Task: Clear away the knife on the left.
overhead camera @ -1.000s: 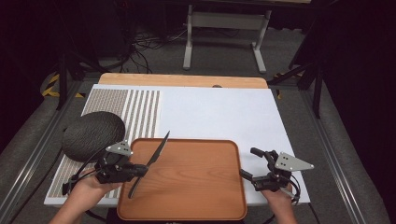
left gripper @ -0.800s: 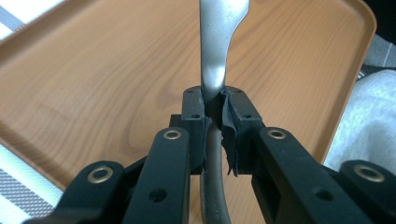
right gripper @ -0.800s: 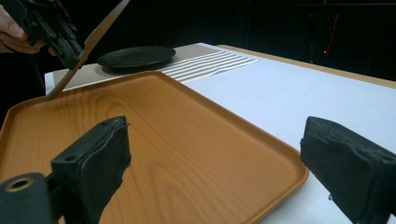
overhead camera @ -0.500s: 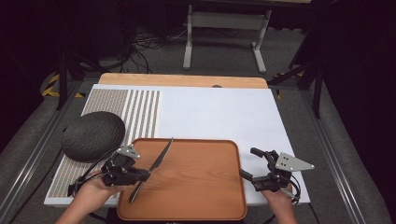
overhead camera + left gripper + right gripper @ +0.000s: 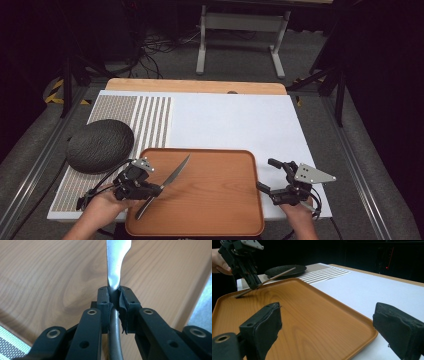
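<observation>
A knife (image 5: 175,172) with a silver blade (image 5: 115,262) and a dark handle (image 5: 115,340) slants over the left part of the wooden tray (image 5: 215,210). My left gripper (image 5: 157,189) is shut on it where blade meets handle, and the pads (image 5: 126,302) press both sides. In the right gripper view the left gripper (image 5: 254,285) holds the knife (image 5: 272,276) tilted, blade tip up and handle end down by the tray (image 5: 299,315). My right gripper (image 5: 265,174) rests at the tray's right rim, open, with nothing between its jaws (image 5: 329,327).
A dark round woven mat (image 5: 100,145) lies left of the tray, on a striped placemat (image 5: 150,120). The white table top (image 5: 235,120) stretches behind the tray. A wooden board edge (image 5: 195,86) runs along the far side.
The left gripper has sunk a little toward the tray and shifted slightly right, and the knife has come down with it. The right gripper has not moved.
</observation>
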